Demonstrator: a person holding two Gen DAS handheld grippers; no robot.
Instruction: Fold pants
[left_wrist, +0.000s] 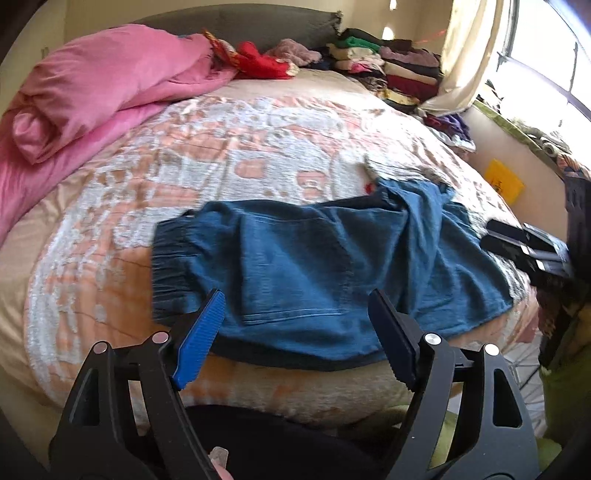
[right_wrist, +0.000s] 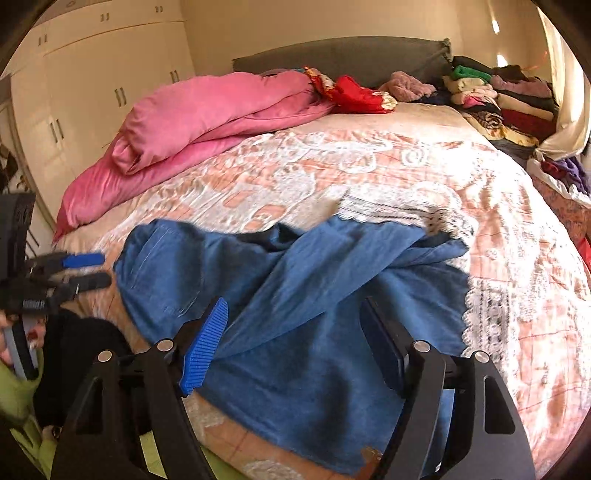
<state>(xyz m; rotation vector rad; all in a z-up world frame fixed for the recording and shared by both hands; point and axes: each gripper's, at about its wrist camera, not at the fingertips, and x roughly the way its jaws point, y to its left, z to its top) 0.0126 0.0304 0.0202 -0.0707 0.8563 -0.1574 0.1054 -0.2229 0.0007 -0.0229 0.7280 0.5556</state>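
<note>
While both tools hover at the near bed edge, blue denim pants (left_wrist: 295, 258) lie rumpled across the patterned bedspread (left_wrist: 221, 147), centre frame. Left gripper (left_wrist: 295, 321) and right gripper (right_wrist: 295, 328): jaws spread, holding nothing. Likely poised over waistband and legs to flatten before folding.

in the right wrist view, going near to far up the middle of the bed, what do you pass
right tongs → blue pants → white lace cloth → peach patterned bedspread → red garment → grey headboard
</note>
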